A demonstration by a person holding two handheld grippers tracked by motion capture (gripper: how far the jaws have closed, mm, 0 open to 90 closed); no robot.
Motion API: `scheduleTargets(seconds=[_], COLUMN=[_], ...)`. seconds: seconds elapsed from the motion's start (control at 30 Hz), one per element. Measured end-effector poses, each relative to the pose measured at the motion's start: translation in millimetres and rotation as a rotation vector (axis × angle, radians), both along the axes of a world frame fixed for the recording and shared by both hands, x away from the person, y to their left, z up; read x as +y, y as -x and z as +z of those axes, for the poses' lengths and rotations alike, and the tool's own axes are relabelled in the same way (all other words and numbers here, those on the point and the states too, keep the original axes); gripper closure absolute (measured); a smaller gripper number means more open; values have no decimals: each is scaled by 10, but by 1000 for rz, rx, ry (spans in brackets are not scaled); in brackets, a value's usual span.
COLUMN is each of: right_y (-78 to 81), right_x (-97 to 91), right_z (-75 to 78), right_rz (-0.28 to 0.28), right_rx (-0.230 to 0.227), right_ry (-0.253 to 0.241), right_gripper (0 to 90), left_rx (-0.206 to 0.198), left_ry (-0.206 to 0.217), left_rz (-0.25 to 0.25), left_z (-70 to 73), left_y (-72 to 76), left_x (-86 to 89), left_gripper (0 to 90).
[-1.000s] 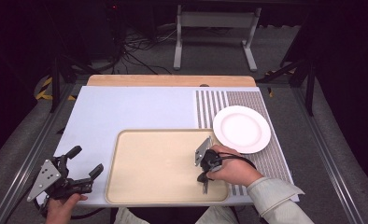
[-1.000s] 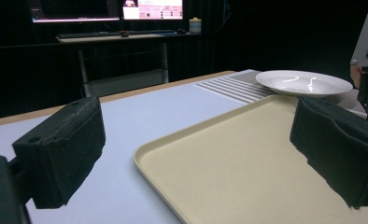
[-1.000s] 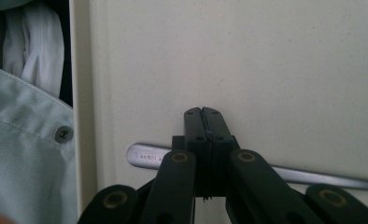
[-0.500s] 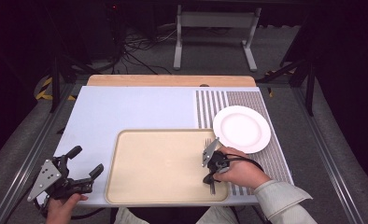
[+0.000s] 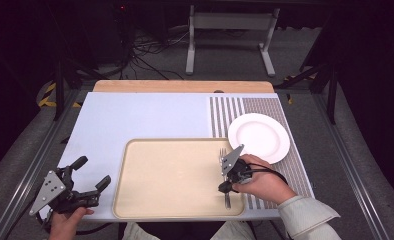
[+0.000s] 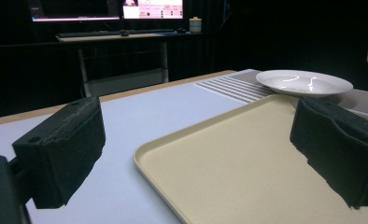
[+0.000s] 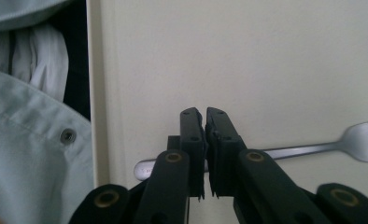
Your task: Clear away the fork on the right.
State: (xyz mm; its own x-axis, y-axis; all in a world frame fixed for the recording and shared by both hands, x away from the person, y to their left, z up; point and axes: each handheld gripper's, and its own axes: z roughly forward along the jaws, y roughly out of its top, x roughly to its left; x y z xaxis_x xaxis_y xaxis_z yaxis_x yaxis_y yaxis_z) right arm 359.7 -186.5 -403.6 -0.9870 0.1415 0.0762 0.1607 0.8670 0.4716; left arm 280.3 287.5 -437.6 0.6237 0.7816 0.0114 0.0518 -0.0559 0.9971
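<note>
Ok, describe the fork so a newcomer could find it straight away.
Start at the beige tray on the near half of the table, then go to its right edge. The fork lies flat there, right beside the white plate, with the right gripper closed on its handle. It is the one metal utensil.

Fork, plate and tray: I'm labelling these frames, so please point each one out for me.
fork (image 7: 289, 150): right gripper view, on its bare handle, right of the jaws.
white plate (image 5: 258, 136): high view, on its centre.
beige tray (image 5: 170, 175): high view, on its bare floor.
</note>
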Motion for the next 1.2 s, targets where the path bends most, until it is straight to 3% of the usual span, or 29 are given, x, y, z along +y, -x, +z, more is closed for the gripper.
scheduleTargets(seconds=[0.17,0.33,0.5,0.57,0.8,1.2], right_y=[76,135,177,184,263,368], right_x=[-138,-300,-484,-512,-858,-1229], right_z=[209,356,404,407,434,390], right_rz=[-71,-166,-261,-274,-428,-537], right_rx=[-104,-223,-297,-307,-388,-474], right_ry=[-106,-200,-331,-348,-531,-654], right_gripper=[729,463,295,276,178,127], left_rx=[3,2,1,0,1,-1], left_ry=[-2,-11,-11,-13,-8,-7], left_rz=[0,-2,-4,-3,1,4], left_z=[0,-3,0,-4,2,5], left_y=[-5,-12,-25,-25,-32,-26], left_x=[-9,-27,-38,-41,-32,-29], left_gripper=[41,41,41,41,41,41])
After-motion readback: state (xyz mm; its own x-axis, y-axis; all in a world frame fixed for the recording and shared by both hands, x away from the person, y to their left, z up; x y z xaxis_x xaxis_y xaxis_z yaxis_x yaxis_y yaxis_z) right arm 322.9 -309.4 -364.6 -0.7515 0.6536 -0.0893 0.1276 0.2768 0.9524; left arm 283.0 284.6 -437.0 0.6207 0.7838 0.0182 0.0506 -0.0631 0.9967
